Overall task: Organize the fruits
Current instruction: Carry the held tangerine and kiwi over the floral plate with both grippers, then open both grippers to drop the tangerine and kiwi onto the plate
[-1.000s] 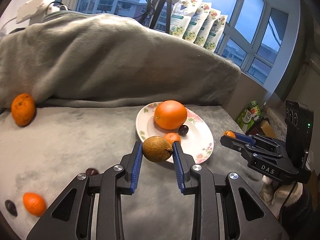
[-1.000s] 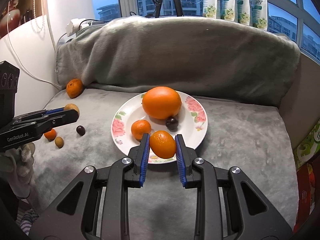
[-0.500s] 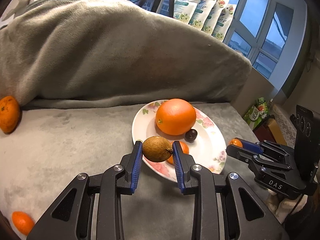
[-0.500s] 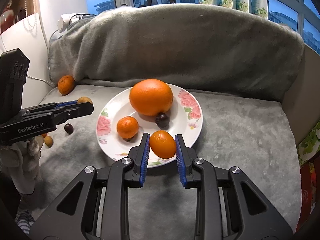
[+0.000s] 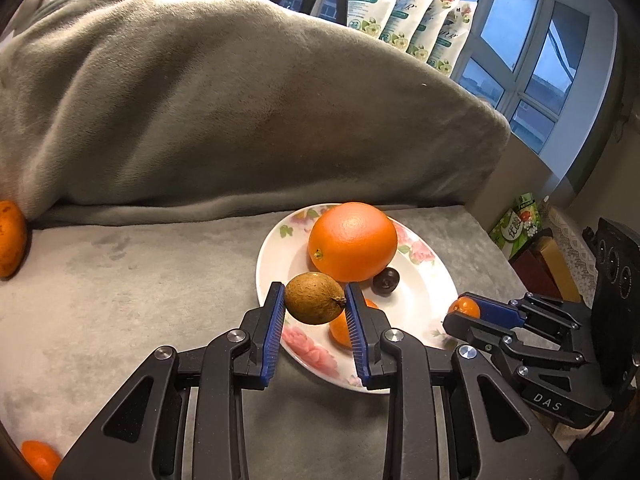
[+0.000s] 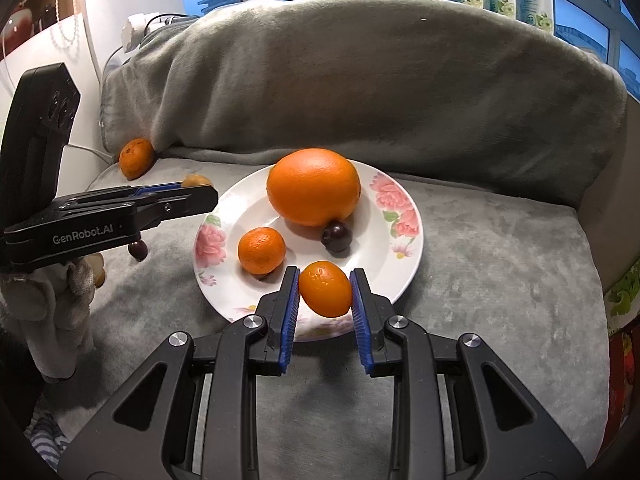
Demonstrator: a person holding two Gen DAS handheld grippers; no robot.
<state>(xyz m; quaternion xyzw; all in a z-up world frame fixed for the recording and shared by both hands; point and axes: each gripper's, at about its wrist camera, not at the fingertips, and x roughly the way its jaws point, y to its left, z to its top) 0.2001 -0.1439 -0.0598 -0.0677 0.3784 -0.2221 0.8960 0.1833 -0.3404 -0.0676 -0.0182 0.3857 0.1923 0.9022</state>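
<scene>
- Left wrist view compared with a second ago: the left gripper (image 5: pixel 315 304) has come in over the near-left rim of the flowered plate (image 5: pixel 276 248), which now looks bigger and closer. Two small fruits at the lower left a second back are out of frame now; only a sliver of one orange fruit (image 5: pixel 38 458) remains.
- Its jaws are clamped on a brown fruit (image 5: pixel 315 298), same grip as before, held over the plate's edge.
- Right wrist view: the right gripper (image 6: pixel 325 295) has edged further over the near side of the plate too, jaws pressed on a small orange fruit (image 6: pixel 325 294), grip unchanged.
- On the plate: a big orange (image 6: pixel 314 186), a small mandarin (image 6: pixel 261 250) and a dark round fruit (image 6: pixel 337 237) touching the big orange. Those haven't budged.
- Off the plate, a mandarin (image 6: pixel 136 158) sits against the grey blanket (image 6: pixel 380 80) at the back left of the grey cushion (image 6: pixel 500 264), and another dark fruit (image 6: pixel 138 249) lies below the left tool.
- Writing: "GenRobot.AI" on the side of the left tool in the right view, "DAS" on the right tool in the left view.
- Flowery pouches (image 5: pixel 404 12) line the windowsill; their print is too blurry to read. Same for a green carton (image 5: pixel 518 222) at the right.
</scene>
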